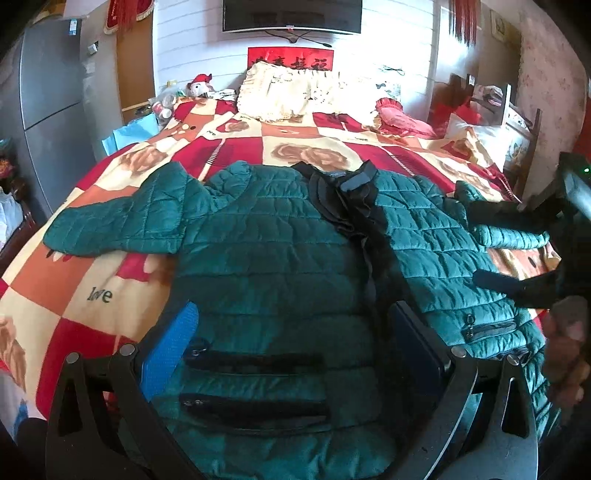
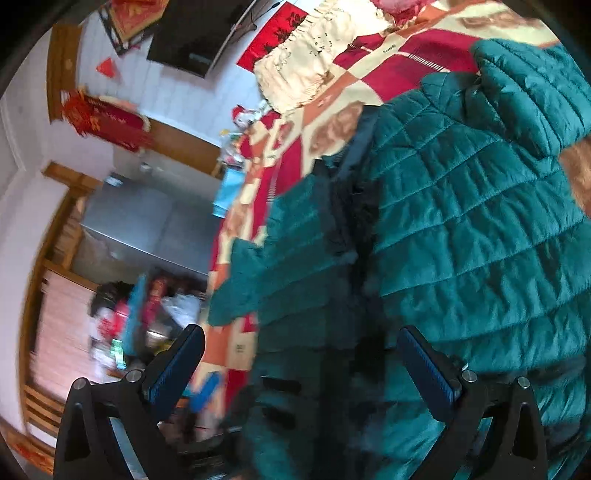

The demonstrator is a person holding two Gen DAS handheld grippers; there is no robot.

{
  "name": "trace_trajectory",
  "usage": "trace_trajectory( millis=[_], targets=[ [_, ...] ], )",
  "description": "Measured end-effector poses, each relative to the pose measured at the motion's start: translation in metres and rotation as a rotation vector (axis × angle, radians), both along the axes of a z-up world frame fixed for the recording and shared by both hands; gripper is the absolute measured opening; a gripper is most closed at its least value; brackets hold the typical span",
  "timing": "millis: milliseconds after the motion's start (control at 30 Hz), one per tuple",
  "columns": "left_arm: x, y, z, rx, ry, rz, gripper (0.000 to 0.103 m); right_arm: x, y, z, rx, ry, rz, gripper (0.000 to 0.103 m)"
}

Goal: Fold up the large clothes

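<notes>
A teal quilted jacket [image 1: 266, 251] lies front-up on the bed, sleeves spread, with a black collar and zip line down its middle. My left gripper [image 1: 295, 332] is open and hovers above the lower front of the jacket, near two black pocket strips. My right gripper [image 1: 476, 251] shows at the right edge of the left wrist view, open, with its fingers either side of the right sleeve [image 1: 509, 236]. In the right wrist view, my right gripper [image 2: 303, 365] is open and tilted over the jacket [image 2: 461, 229]; nothing sits between its pads.
The bed carries a red, orange and cream checked blanket [image 1: 92, 288]. Cream pillows [image 1: 295, 96] and a red cushion [image 1: 399, 118] lie at the head. A grey fridge [image 1: 48, 110] stands left of the bed. A TV [image 1: 291, 14] hangs on the far wall.
</notes>
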State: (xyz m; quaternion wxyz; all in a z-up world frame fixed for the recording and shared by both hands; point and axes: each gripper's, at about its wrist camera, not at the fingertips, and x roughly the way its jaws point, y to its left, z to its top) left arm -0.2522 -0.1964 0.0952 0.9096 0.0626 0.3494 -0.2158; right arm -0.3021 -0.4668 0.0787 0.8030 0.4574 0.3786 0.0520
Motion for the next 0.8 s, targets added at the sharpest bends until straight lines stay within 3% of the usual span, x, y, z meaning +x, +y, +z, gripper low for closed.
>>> trace_trajectory(
  millis=[400, 800],
  targets=[
    [0.012, -0.004, -0.007, -0.006, 0.012, 0.012, 0.102, 0.009, -0.026, -0.007, -0.613, 0.107, -0.072, 0.103],
    [0.023, -0.008, -0.009, 0.001, 0.018, 0.023, 0.102, -0.012, -0.002, 0.005, -0.717, 0.109, -0.136, 0.103]
  ],
)
